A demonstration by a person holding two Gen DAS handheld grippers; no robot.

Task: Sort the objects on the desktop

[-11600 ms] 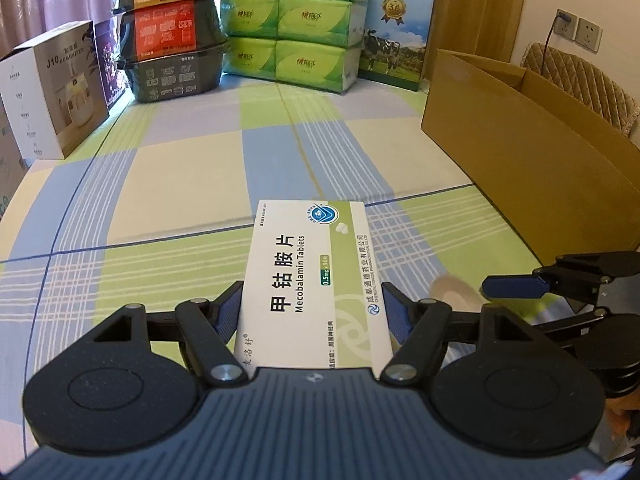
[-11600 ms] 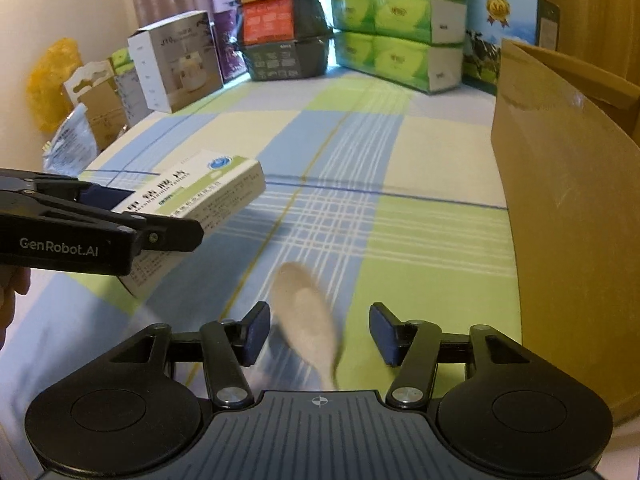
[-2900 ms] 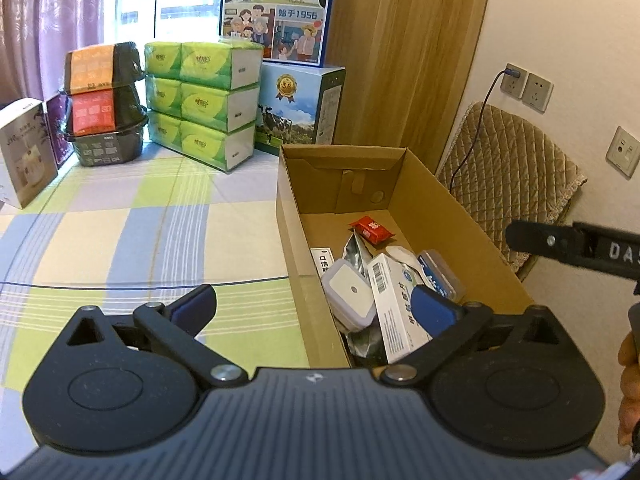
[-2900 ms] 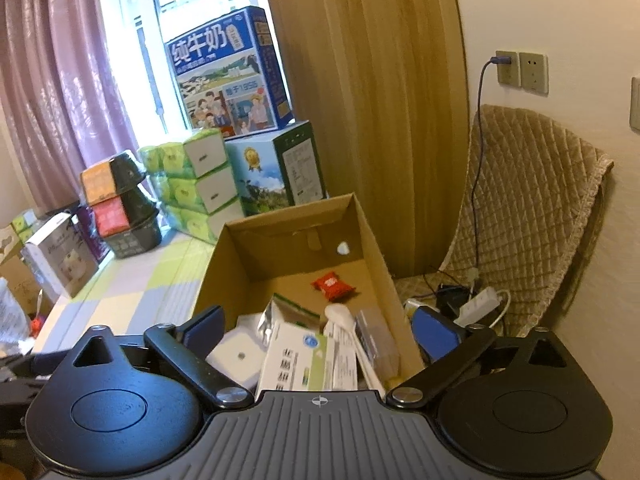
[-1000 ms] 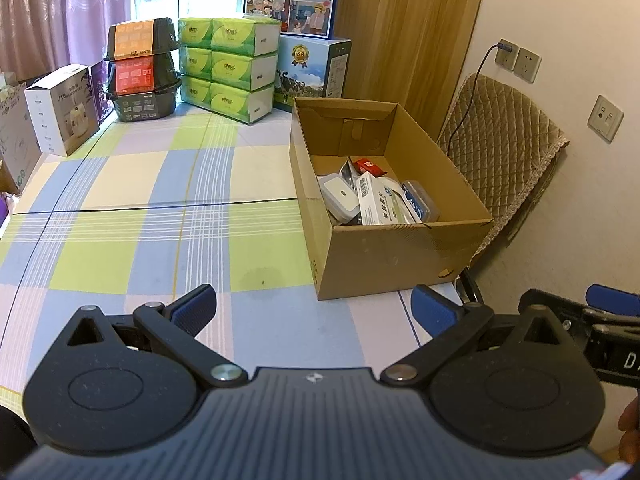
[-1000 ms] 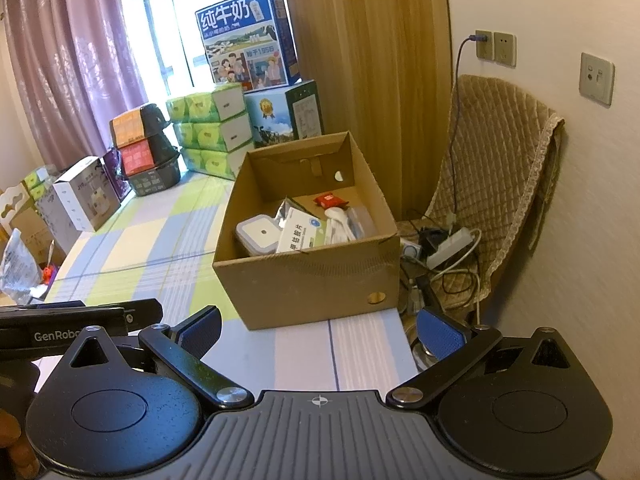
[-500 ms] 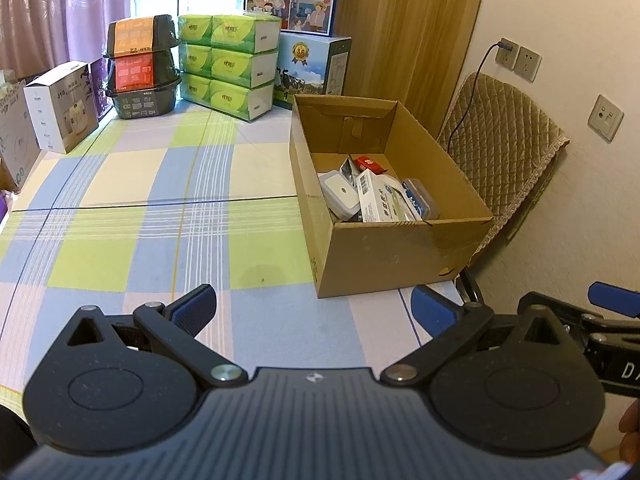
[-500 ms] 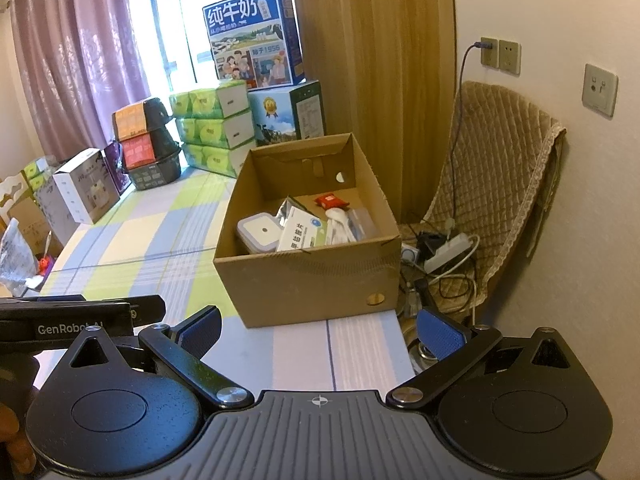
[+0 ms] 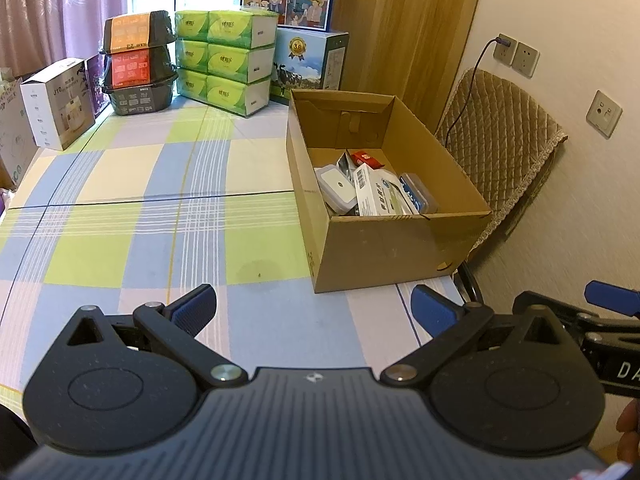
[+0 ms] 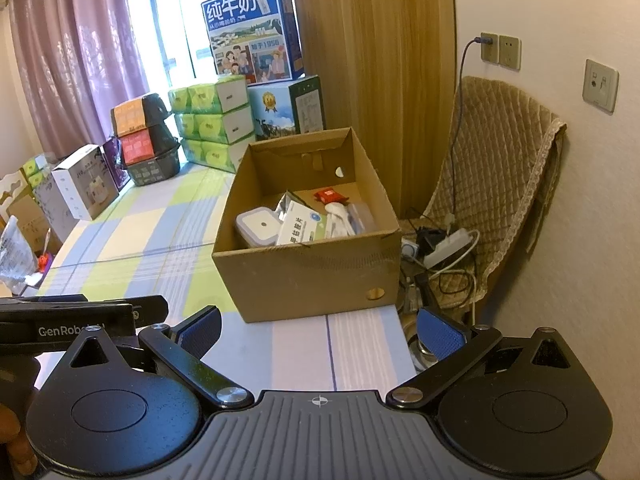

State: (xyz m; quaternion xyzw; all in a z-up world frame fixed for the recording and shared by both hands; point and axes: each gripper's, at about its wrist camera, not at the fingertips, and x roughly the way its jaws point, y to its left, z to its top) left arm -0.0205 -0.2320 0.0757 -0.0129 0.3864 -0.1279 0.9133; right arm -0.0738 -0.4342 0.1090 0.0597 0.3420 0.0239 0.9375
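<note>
Cream wall [image 10: 540, 8] with sockets, wood panel [image 10: 372, 40], purple curtains [image 10: 76, 48] — daylight through the window [image 10: 180, 20].

the box [image 9: 384, 248] is matt brown cardboard, standing on a smooth checked tablecloth [image 9: 132, 184]. the chair cover [image 10: 496, 184] is quilted tan cloth. the green tissue packs [image 9: 224, 60] look glossy plastic, the wall panel [image 10: 372, 60] smooth wood.

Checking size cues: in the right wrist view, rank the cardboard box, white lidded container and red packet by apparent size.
1. cardboard box
2. white lidded container
3. red packet, though it lies farther back in the box, so partly distance.
</note>
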